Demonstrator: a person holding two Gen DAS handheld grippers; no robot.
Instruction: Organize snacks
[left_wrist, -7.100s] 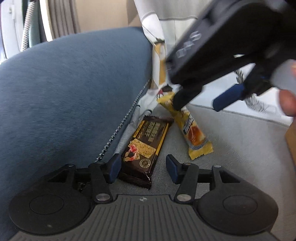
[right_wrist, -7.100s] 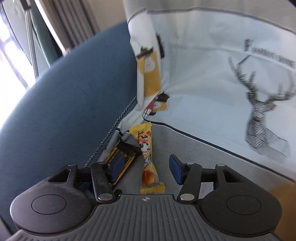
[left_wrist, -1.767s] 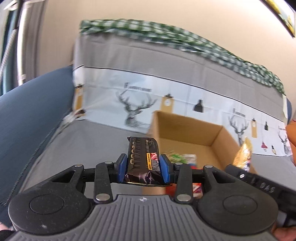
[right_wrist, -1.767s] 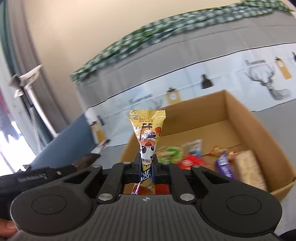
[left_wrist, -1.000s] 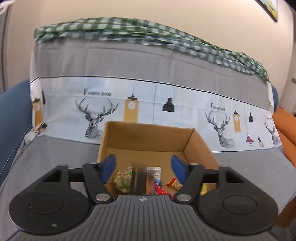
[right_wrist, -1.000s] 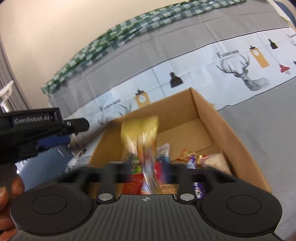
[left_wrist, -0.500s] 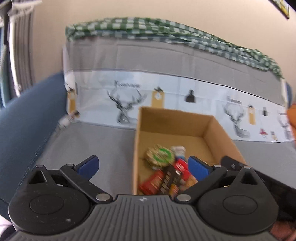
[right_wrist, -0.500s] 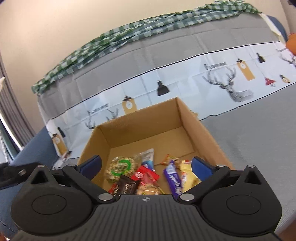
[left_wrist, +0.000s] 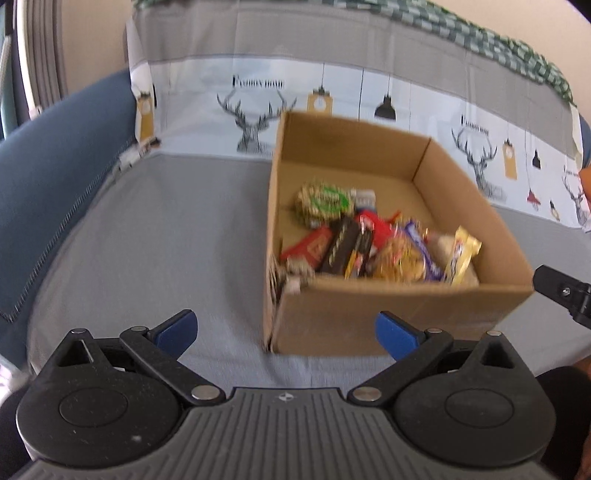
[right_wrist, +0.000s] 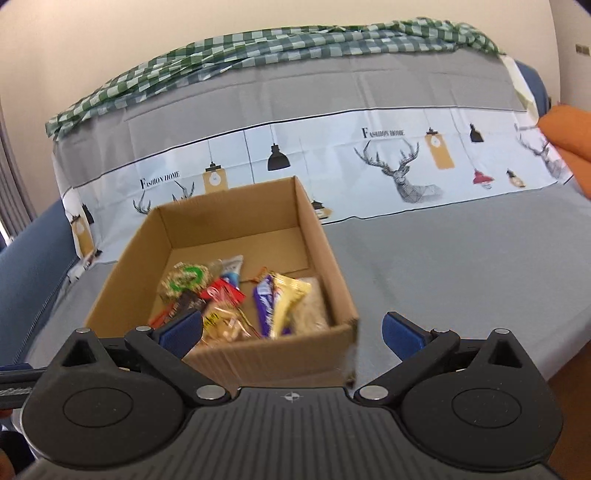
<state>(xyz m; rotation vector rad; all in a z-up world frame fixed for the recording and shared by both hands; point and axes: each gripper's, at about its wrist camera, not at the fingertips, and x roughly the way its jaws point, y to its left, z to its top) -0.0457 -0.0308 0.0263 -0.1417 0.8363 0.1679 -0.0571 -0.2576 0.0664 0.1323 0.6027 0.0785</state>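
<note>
Change since a moment ago: the dark chocolate bar (left_wrist: 345, 249) and the yellow wafer stick (left_wrist: 461, 254), each pinched in a gripper a couple of seconds back, now lie inside the cardboard box (left_wrist: 388, 310); both sets of jaws have just been opening and nothing sits between them now.
Step in hand: judged as the release just done, with both tools clearing the box after a drop-off.
Left gripper (left_wrist: 284, 330): fingers (left_wrist: 175, 328) spread wide, empty, aimed steeply down at the near left corner of the box and the grey cover beside it.
Right gripper (right_wrist: 293, 332): fingers (right_wrist: 404, 334) spread wide, empty, tilted down less steeply, near wall of the box (right_wrist: 269, 356) just in front of them.
Snacks: a mixed heap (right_wrist: 236, 299) on the box floor towards the near wall, with a round green-labelled pack (left_wrist: 323, 201), red wrappers and a purple bar among them; the far half of the floor is bare.
Sofa seat (left_wrist: 166, 236): no loose snack shows on it in either view; the blue armrest (left_wrist: 48, 177) is at the left.
Next move: probably a sweep for anything left outside the box; if none turns up, the task looks near done.
Pose note: the tip of the right tool shows at the right edge of the left view, so the two hands are close together.
</note>
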